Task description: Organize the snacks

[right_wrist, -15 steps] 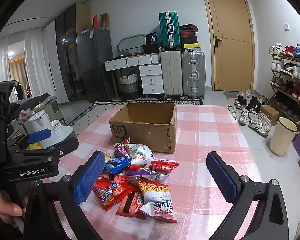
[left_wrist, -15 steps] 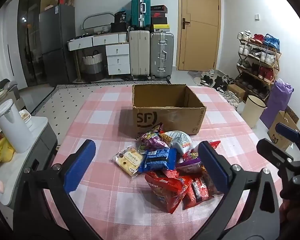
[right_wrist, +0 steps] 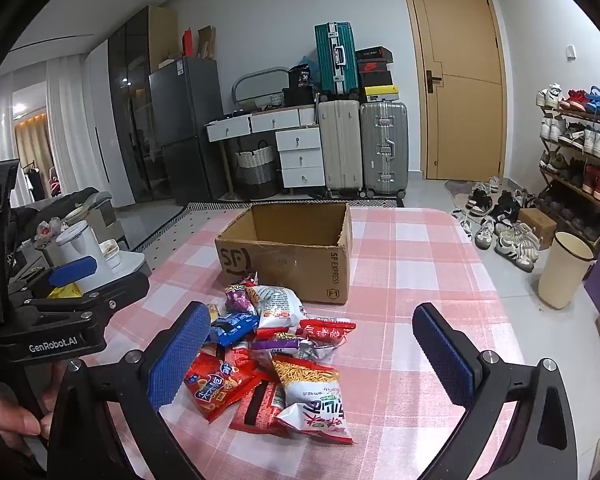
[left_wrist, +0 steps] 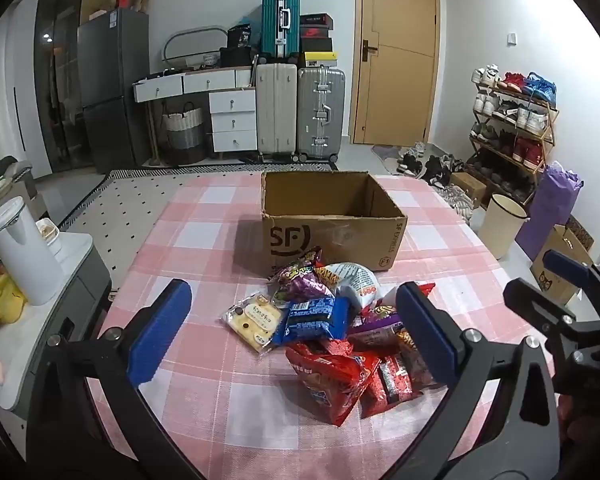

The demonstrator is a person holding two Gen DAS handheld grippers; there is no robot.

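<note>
A heap of snack packets (left_wrist: 332,336) (right_wrist: 276,352) lies on the pink checked tablecloth (left_wrist: 204,240) (right_wrist: 420,264), just in front of an open, empty cardboard box (left_wrist: 332,220) (right_wrist: 288,256). A blue packet (left_wrist: 316,318), a pale biscuit pack (left_wrist: 254,320) and red bags (left_wrist: 332,380) show in the left wrist view. A white noodle-snack bag (right_wrist: 312,396) lies nearest in the right wrist view. My left gripper (left_wrist: 292,332) hangs open above the heap's near side. My right gripper (right_wrist: 312,352) is open too, over the heap's right part. Neither holds anything.
Left of the table stands a grey side unit with a white jug (left_wrist: 24,256). Suitcases (left_wrist: 300,112), drawers and a door line the back wall. A shoe rack (left_wrist: 512,128), a cream bin (left_wrist: 500,228) and a purple bag (left_wrist: 548,212) stand to the right.
</note>
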